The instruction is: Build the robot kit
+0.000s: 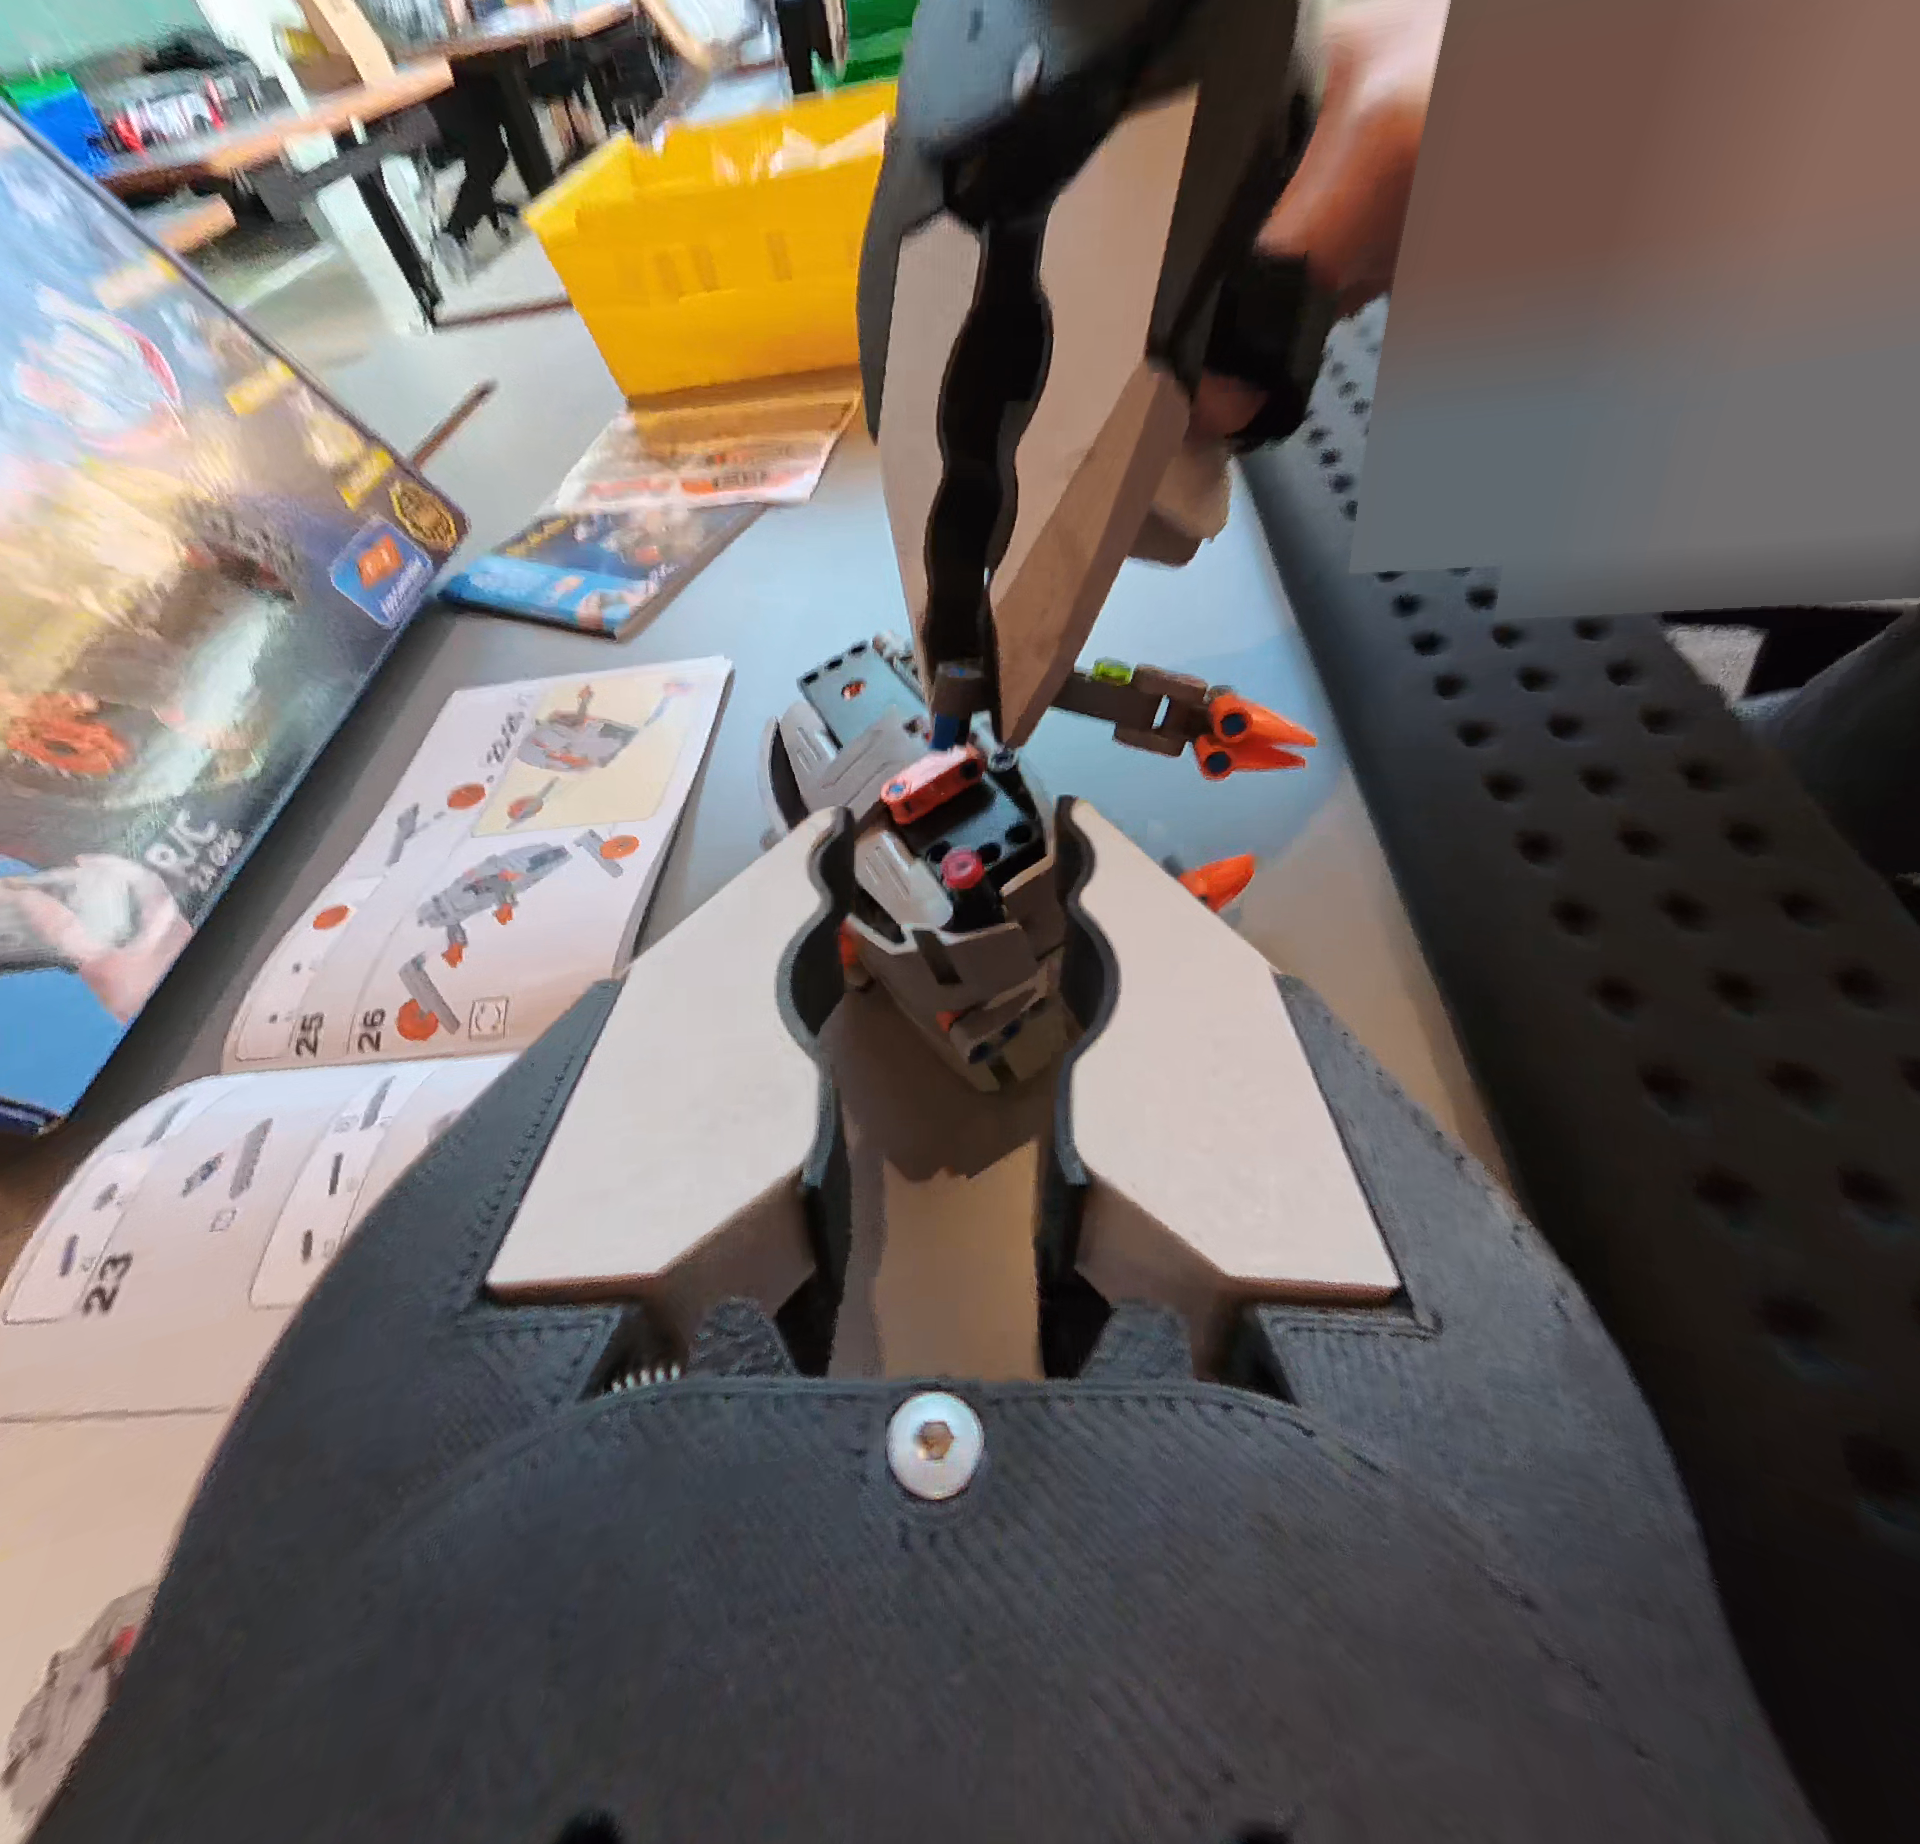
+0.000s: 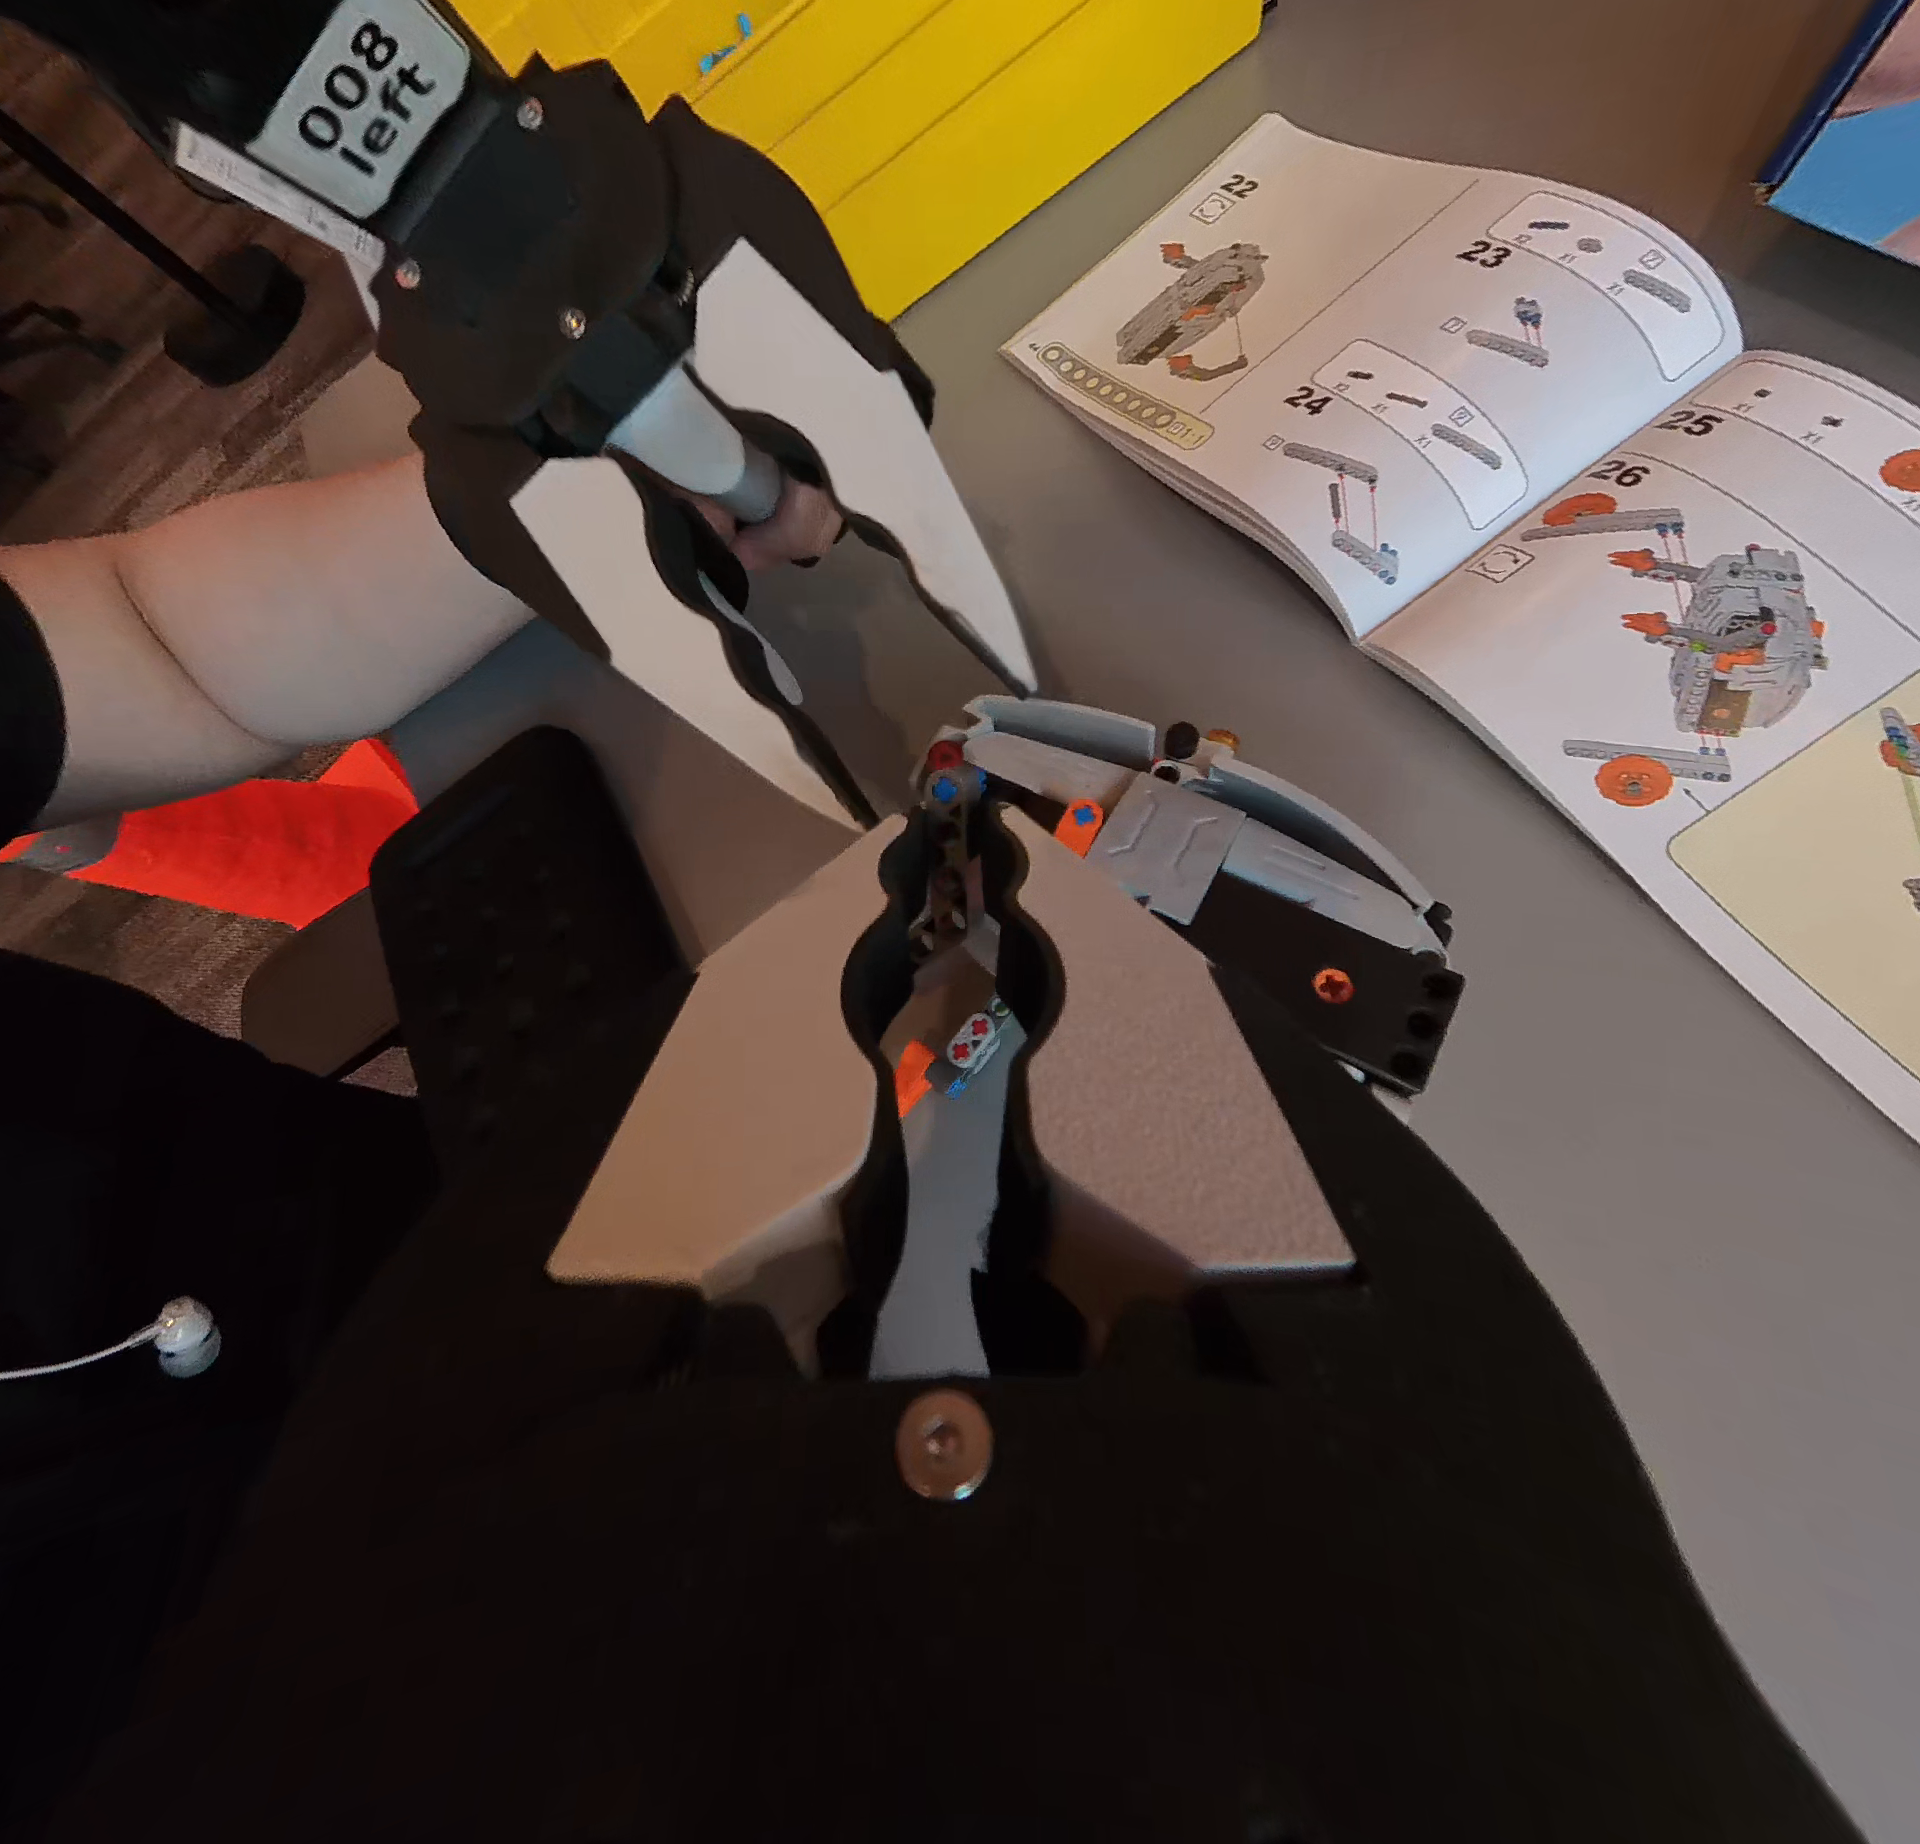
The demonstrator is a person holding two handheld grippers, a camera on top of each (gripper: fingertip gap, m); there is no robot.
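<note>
Nearest the lens in the left wrist view, the left gripper (image 1: 951, 838) is being held low and level over the grey table (image 1: 790, 589), its jaws clamped on the rear of a grey-and-black brick model (image 1: 956, 921). From above, the right gripper (image 1: 982, 724) is being pointed steeply downward at the model's top; a hand (image 1: 1340, 163) is seen behind its handle.

In the right wrist view, the right gripper (image 2: 951, 838) is being kept clenched on a thin dark beam (image 2: 948, 875) with a blue pin at its tip, which is being held against the model's (image 2: 1247, 859) near end. The left gripper (image 2: 935, 745) is entering from the upper left, a bare forearm (image 2: 239, 631) trailing behind it.

A yellow bin (image 2: 935, 69) is standing behind the model; its contents cannot be made out beyond a small blue piece. An open instruction booklet (image 2: 1455, 392) is lying beside the model, and a printed box (image 1: 156, 547) is leaning at the left.
</note>
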